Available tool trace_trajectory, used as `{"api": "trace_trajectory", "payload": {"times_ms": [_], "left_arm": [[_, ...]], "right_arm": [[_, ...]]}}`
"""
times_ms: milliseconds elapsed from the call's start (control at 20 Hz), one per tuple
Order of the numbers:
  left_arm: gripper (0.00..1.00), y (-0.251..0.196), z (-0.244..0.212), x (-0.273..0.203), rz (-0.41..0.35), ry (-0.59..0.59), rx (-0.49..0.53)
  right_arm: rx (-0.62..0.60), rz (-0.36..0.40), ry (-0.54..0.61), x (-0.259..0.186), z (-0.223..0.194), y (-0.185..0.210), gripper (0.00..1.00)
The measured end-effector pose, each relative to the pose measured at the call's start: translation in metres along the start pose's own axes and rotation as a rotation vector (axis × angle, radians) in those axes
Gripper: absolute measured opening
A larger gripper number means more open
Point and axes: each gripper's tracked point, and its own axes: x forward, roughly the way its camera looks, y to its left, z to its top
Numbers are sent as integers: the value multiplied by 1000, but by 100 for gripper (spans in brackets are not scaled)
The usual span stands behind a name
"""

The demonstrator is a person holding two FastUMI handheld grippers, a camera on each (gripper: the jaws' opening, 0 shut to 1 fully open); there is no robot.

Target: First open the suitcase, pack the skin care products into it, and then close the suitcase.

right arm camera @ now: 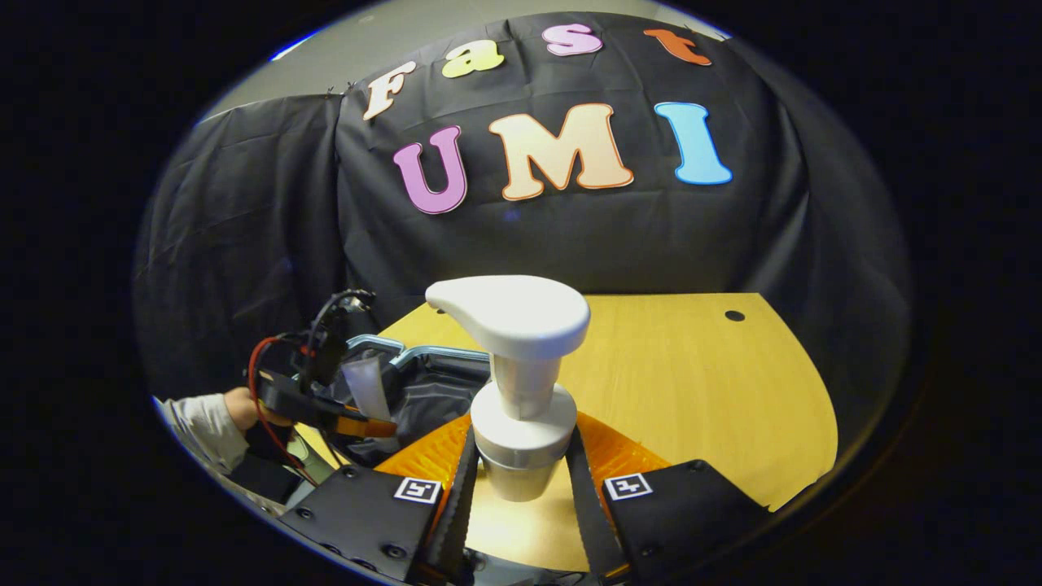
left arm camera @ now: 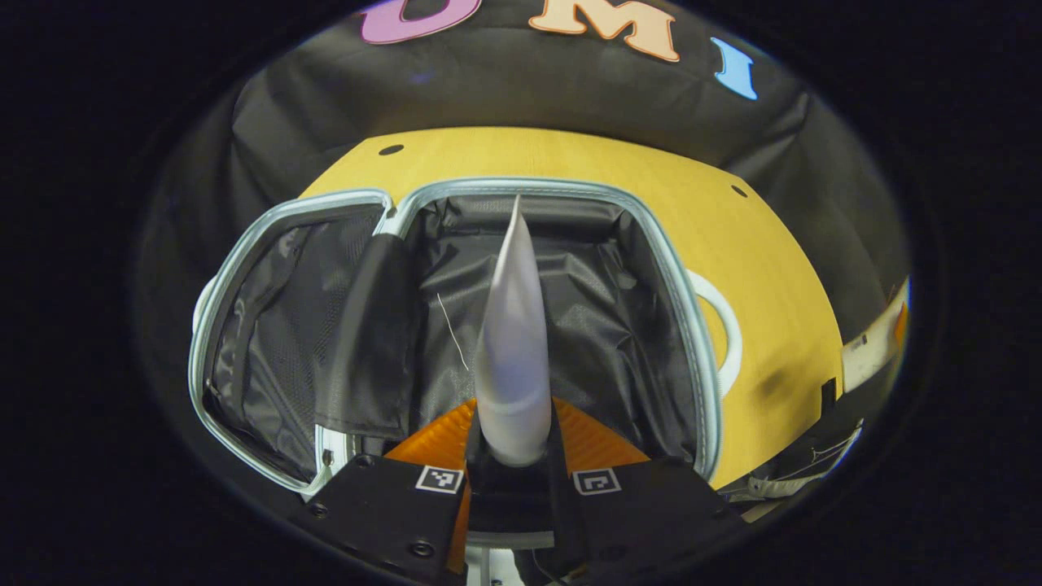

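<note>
In the left gripper view my left gripper (left arm camera: 513,427) is shut on a white squeeze tube (left arm camera: 511,342), which points forward over the open suitcase (left arm camera: 702,350). The suitcase has a pale zip rim and black lining; its lid half (left arm camera: 269,334) lies to the left. In the right gripper view my right gripper (right arm camera: 521,460) is shut on the collar of a white pump bottle (right arm camera: 521,325), held upright above the table. Farther left there, the left gripper (right arm camera: 326,399) holds the tube (right arm camera: 366,387) over the suitcase (right arm camera: 431,382).
The suitcase lies on a yellow wooden table (left arm camera: 773,268) with small holes near its far edge. A white handle (left arm camera: 730,325) sticks out on the suitcase's right side. A hand (right arm camera: 242,407) and a pale sleeve (right arm camera: 195,427) hold the left gripper. Bare tabletop (right arm camera: 700,391) stretches right.
</note>
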Motion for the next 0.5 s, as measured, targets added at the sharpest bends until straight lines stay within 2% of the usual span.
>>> {"api": "trace_trajectory", "payload": {"times_ms": [100, 150, 300, 500], "left_arm": [[40, 3, 6, 6, -12, -17, -21], [41, 5, 0, 7, -22, 13, -44], [95, 3, 4, 12, -62, -22, -49], [96, 6, 30, -9, -112, -139, -6]], "right_arm": [[-5, 17, 16, 6, 0, 19, 58], [-10, 30, 23, 10, 0, 29, 58], [-20, 63, 67, 30, -8, 54, 56], [6, 117, 158, 65, -27, 91, 58]]}}
